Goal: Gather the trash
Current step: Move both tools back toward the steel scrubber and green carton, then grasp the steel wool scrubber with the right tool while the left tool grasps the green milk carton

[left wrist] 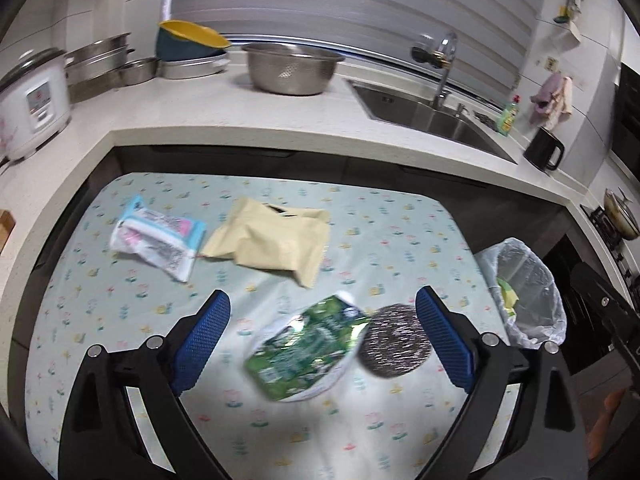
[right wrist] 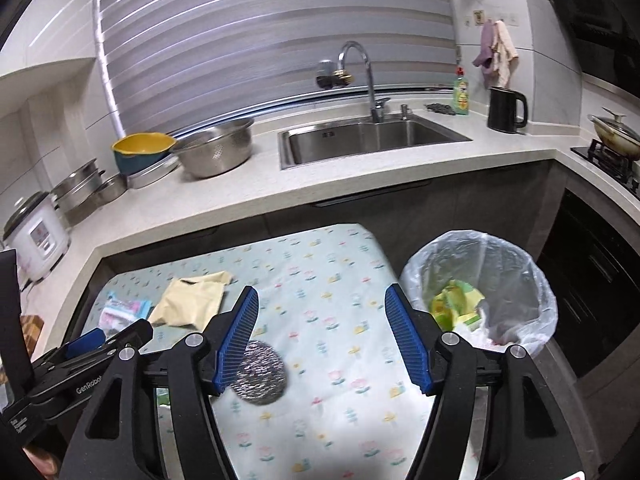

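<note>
On the flowered tablecloth (left wrist: 380,232) lie a crumpled green wrapper (left wrist: 304,348), a steel scouring pad (left wrist: 394,346), a beige paper bag (left wrist: 272,240) and a white-and-pink tissue pack (left wrist: 158,236). My left gripper (left wrist: 324,340) is open above the table, its blue pads either side of the green wrapper and the pad. My right gripper (right wrist: 322,340) is open and empty above the cloth, with the scouring pad (right wrist: 262,376) by its left pad. The bag (right wrist: 192,300) and tissue pack (right wrist: 122,310) lie far left there. A bin lined with clear plastic (right wrist: 516,280) stands right of the table and holds yellow-green trash (right wrist: 456,304).
The bin (left wrist: 532,292) is at the table's right edge. Behind runs a counter with a rice cooker (left wrist: 30,104), stacked metal pans, a steel colander (left wrist: 290,66), a sink (right wrist: 372,140), a dish soap bottle and a black kettle (right wrist: 506,110). A stove with a pan (right wrist: 614,136) is at the right.
</note>
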### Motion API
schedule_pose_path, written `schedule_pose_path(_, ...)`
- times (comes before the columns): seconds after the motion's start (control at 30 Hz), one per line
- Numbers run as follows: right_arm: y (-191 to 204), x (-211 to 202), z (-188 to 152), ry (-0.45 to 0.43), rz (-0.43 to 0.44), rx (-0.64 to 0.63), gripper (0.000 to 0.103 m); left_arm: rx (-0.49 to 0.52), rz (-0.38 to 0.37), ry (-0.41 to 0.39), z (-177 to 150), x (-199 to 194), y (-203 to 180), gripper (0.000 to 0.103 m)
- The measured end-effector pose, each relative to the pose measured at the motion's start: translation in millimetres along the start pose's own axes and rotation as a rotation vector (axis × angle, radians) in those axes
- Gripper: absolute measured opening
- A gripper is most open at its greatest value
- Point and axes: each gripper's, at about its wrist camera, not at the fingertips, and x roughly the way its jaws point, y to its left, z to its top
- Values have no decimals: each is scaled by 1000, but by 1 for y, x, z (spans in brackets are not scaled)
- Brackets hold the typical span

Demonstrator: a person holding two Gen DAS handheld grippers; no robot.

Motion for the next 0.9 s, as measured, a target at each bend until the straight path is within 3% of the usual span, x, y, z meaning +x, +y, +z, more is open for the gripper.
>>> schedule_pose_path(0.3, 48, 20, -23, 65, 36, -41, 64, -90, 58, 18, -11, -3, 63, 90)
schedule_pose_path(0.47, 55, 35, -39, 109, 31, -47, 64, -116, 68, 55, -25, 4, 81, 90)
schedule_pose_path(0.9, 47, 86, -76, 232, 20, -35, 63, -151, -8, 186, -61, 46, 68, 90)
